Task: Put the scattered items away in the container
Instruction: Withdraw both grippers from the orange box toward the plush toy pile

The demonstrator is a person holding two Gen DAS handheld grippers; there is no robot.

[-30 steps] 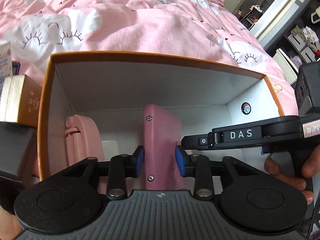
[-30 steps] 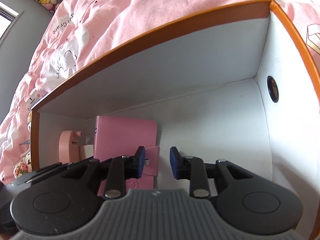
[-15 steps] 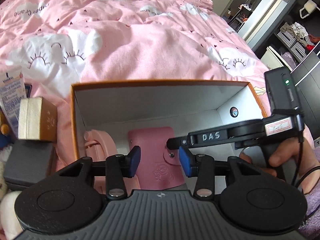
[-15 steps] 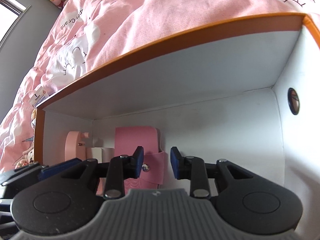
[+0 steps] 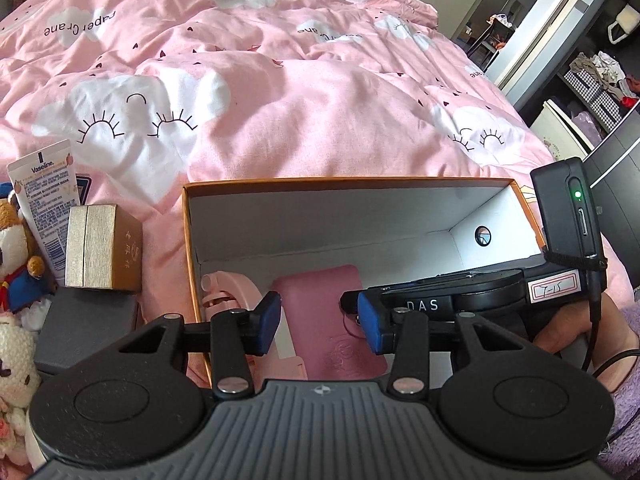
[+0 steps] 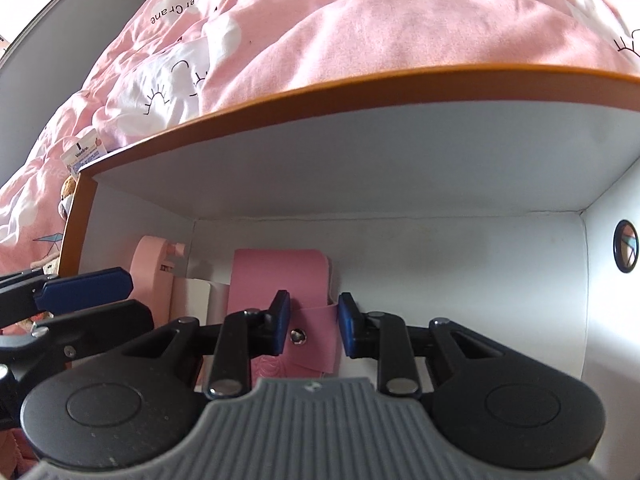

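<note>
An orange-rimmed box with white walls (image 5: 320, 216) sits on the pink bed. A pink wallet (image 5: 324, 300) lies flat inside it, beside a pink round item (image 5: 232, 288). My left gripper (image 5: 318, 322) is open and empty, raised above the box's near-left part. My right gripper (image 6: 312, 326) is inside the box, open, its pads either side of the wallet's snap strap (image 6: 316, 336) without clamping it. The wallet (image 6: 280, 276) and the round pink item (image 6: 150, 268) also show in the right wrist view, with a white item (image 6: 196, 300) between them.
Left of the box lie a gold box (image 5: 100, 248), a Vaseline tube (image 5: 44, 200), a dark grey box (image 5: 84, 324) and plush toys (image 5: 16, 336). The pink duvet (image 5: 280, 80) spreads behind. Shelves and a doorway stand at far right.
My left gripper let go of the wallet, which dropped flat in the box, then rose and pulled back. My right gripper moved lower and closer to the wallet's strap.
</note>
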